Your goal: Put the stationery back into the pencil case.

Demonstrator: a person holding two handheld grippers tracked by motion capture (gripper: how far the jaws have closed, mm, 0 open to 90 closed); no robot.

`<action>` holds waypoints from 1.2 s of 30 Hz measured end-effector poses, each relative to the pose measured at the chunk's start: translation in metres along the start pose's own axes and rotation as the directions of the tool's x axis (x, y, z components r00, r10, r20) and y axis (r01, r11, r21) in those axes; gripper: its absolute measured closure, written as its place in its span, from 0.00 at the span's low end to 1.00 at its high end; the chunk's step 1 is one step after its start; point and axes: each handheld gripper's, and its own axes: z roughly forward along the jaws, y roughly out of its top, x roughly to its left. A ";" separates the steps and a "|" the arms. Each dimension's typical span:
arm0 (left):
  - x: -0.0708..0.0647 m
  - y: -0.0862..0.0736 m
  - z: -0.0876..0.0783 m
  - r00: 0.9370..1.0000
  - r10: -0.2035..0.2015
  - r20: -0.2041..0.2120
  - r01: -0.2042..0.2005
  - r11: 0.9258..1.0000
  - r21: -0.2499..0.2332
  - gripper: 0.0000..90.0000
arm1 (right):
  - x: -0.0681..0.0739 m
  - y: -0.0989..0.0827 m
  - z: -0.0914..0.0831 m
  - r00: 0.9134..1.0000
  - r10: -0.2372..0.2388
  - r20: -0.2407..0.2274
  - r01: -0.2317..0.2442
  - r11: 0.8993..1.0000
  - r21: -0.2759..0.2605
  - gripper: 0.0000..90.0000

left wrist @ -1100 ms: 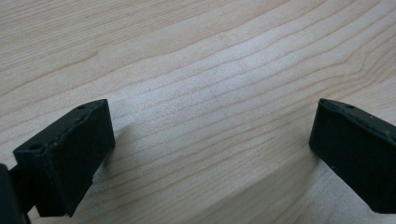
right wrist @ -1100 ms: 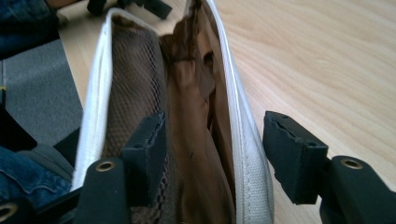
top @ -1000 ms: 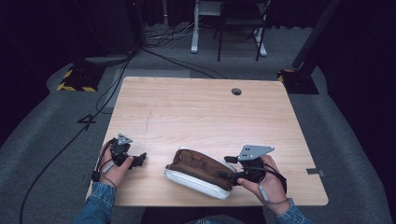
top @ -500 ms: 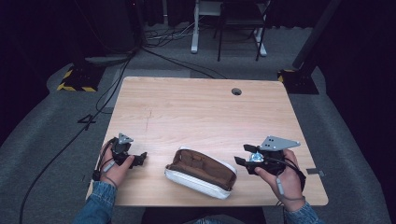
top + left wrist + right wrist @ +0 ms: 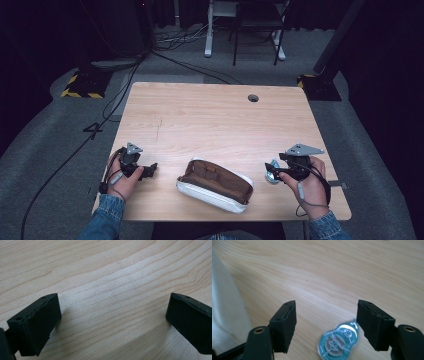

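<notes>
We see the right gripper [image 5: 325, 322], jaws wide and just opened further, with the teal tape dispenser [image 5: 338, 341] on the table [image 5: 210, 120] between them, seemingly untouched, right of the pouch [image 5: 215, 185].

Wooden table [image 5: 200, 115] on grey carpet [image 5: 380, 150] — dark room (cables [image 5: 170, 52] behind).

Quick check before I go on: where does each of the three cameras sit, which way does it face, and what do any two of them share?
High view: above the person's side, facing forward and down on the table; forearms, left gripper, right gripper, open pouch.
Left gripper view: on the left gripper, facing bare wood between open jaws.
Right gripper view: on the right gripper, facing a blue tape dispenser lying loose between jaws that have just been opening.
Shared: the high view and right gripper view both show the dispenser.
</notes>
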 end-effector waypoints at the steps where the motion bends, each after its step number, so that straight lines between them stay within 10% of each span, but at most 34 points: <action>1: 0.000 0.000 0.000 1.000 -0.001 -0.002 0.001 1.000 -0.001 0.00 | -0.002 -0.003 0.004 1.000 0.014 0.014 -0.014 1.000 0.025 0.36; 11: 0.000 0.001 0.001 1.000 0.002 0.002 -0.002 1.000 0.001 0.00 | -0.014 -0.017 0.025 0.995 0.083 0.063 -0.091 0.987 0.135 0.33; 36: -0.001 0.001 0.001 1.000 0.000 0.006 0.000 1.000 -0.002 0.00 | -0.010 -0.029 0.054 0.993 0.083 0.087 -0.103 0.957 0.271 0.28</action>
